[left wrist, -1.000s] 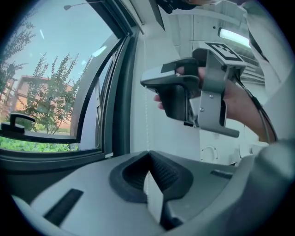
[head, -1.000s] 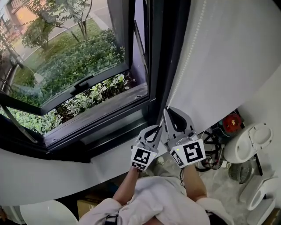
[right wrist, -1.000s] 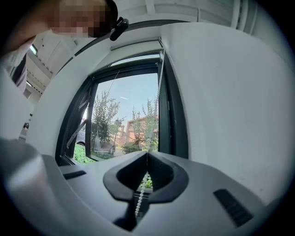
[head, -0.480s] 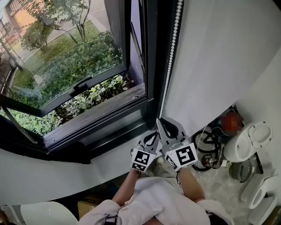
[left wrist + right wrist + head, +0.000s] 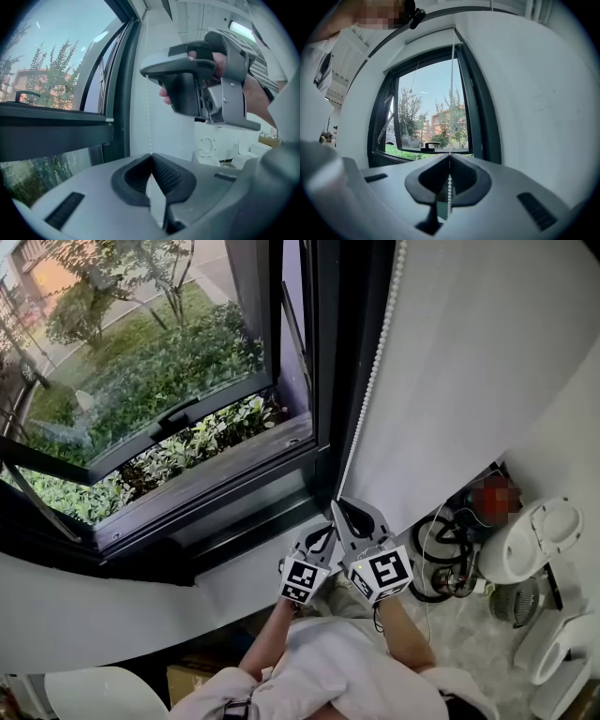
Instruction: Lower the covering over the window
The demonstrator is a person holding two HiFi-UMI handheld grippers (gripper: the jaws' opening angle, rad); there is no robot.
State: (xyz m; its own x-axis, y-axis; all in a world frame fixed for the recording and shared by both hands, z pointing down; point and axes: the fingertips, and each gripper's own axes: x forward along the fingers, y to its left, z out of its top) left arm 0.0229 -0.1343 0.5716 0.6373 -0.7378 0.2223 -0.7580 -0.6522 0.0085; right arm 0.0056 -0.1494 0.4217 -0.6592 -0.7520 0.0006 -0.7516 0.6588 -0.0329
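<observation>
A white bead chain (image 5: 370, 390) hangs along the dark window frame (image 5: 328, 381), beside the white wall. My right gripper (image 5: 336, 507) is shut on the bead chain; in the right gripper view the beads (image 5: 449, 187) run between its jaws and the strand goes up to the top of the window. My left gripper (image 5: 327, 532) sits just below and left of it, also shut. In the left gripper view the bead chain (image 5: 148, 117) drops from the right gripper (image 5: 144, 74) into the left jaws' tip (image 5: 151, 157). The covering itself is not clearly in view.
The window sash (image 5: 178, 418) stands tilted open over green shrubs outside. The dark sill (image 5: 216, 479) runs below it. On the floor at the right lie black cables (image 5: 439, 563), a small fan (image 5: 514, 604) and white round objects (image 5: 539, 535). The person's sleeves are at the bottom.
Both grippers have moved down and slightly left along the chain, the right one more, so it now sits close above the left. Both stayed shut.
</observation>
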